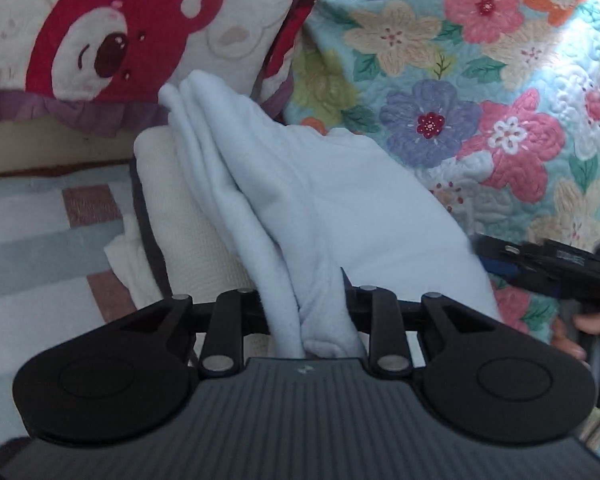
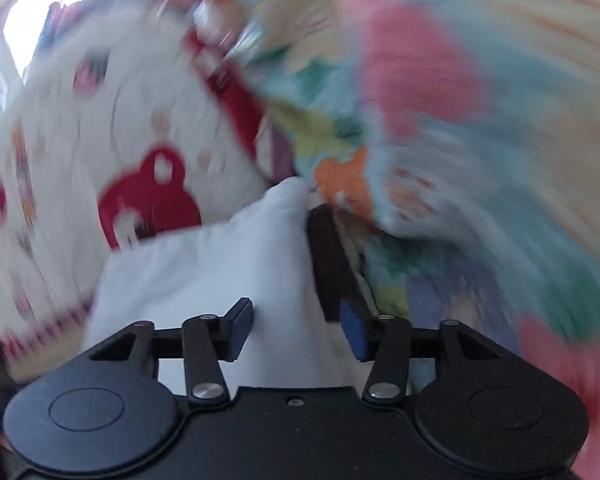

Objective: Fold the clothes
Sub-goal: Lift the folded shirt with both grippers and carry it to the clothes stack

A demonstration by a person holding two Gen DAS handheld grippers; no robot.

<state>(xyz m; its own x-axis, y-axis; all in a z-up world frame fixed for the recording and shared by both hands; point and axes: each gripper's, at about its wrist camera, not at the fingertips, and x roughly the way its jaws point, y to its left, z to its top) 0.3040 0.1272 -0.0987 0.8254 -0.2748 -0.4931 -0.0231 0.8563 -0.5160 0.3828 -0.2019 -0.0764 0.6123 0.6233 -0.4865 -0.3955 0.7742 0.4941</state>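
On a bed strewn w/ linens, the pale-blue garment (image 1: 300,200) hangs bunched in the left gripper (image 1: 312,320), whose jaws are clenched on a twisted rope of the fabric; pads themselves are buried in cloth. From that grip the garment fans up toward 11 o'clock and spreads out toward 2 o'clock, draped over a cream knit piece (image 1: 180,220) at 9 o'clock of it. Behind: bear-print pillow (image 1: 112,40) at 10 o'clock, floral quilt (image 1: 480,92) from 1 to 3 o'clock, striped sheet (image 1: 40,220) at 9 o'clock.

Right gripper (image 2: 296,332) stands released: blue pads (image 2: 242,330) apart, same garment (image 2: 220,264) lying between them but not pinched, as far as the frame shows. Bkgd of right-wrist view is heavily smeared, so detail beyond the cloth can't be read. In the left-wrist view the right gripper's body shows at 3 o'clock, a hand (image 1: 580,332) on it.

Risks, as a judgement: w/ only one side gripped, the free edge could slump and undo any fold line. The left's hold is on a wad, not a flat edge, so layers may slip out unevenly or the fold may set crooked. If the right closes again blind, it may catch quilt or the wrong layer. The garment could also drag the cream piece underneath out of shape.
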